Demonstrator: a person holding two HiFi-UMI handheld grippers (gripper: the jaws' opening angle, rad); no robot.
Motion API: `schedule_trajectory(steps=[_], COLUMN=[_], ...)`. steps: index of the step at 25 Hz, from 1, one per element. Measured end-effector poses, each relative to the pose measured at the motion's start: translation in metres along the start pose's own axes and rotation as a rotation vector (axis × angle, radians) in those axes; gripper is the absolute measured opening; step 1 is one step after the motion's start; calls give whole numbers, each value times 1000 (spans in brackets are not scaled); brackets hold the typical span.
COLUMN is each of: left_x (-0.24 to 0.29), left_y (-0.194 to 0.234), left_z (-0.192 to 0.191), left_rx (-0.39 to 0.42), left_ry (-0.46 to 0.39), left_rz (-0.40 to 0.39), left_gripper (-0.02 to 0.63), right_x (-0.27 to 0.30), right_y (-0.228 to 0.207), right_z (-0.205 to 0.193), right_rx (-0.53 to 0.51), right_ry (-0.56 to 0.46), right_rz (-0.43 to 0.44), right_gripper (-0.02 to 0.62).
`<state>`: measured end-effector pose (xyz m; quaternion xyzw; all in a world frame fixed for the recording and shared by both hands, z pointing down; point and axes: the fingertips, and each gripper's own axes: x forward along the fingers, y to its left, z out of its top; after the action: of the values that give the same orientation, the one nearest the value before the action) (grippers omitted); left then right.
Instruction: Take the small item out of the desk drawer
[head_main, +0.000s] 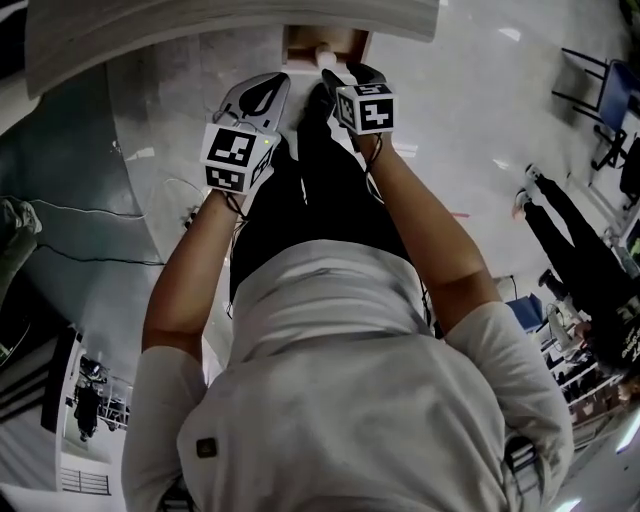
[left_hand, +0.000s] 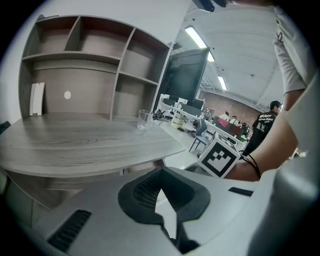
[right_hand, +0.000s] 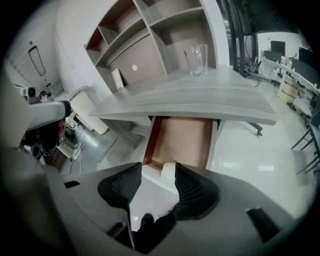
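**Operator:** State of your right gripper (right_hand: 157, 172)?
**Guide:** Its fingers (right_hand: 192, 189) stand wide apart, holding nothing; the small white item (right_hand: 168, 170) shows between them, at the front end of the open drawer (right_hand: 182, 135), below the surface (right_hand: 200, 95).
**Operator:** Your left gripper (left_hand: 160, 171)?
**Guide:** Fingers closed tip to tip, empty.

The drawer (right_hand: 182, 137) stands pulled out from under the counter (right_hand: 200, 97). The small item (right_hand: 168, 170) lies inside it, against the front wall. A shelf unit (right_hand: 150, 45) stands along the back of the counter, and a glass (right_hand: 198, 60) stands on the counter before the unit's end, above the drawer's right side. The right claw (right_hand: 158, 165) hangs just before the drawer's front, the item beyond the gap between its jaws. The left claw (head_main: 270, 90) is beside it, left of the drawer.
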<state>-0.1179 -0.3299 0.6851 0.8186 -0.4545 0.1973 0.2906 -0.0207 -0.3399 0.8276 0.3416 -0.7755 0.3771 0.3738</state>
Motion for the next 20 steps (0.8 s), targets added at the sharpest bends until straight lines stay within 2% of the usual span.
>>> schedule_trajectory(steps=[5, 20], left_x=[21, 44], left_y=[12, 41], left_z=[-14, -32], left_rx=[3, -110], left_ry=[25, 28], left_rz=[5, 38], left_gripper=[12, 12], right_x=[35, 99], right_y=[-10, -28], right_z=[-8, -27], right_rx=[32, 49], right_ry=[52, 156], right_rz=[-1, -62], right_gripper=[224, 242])
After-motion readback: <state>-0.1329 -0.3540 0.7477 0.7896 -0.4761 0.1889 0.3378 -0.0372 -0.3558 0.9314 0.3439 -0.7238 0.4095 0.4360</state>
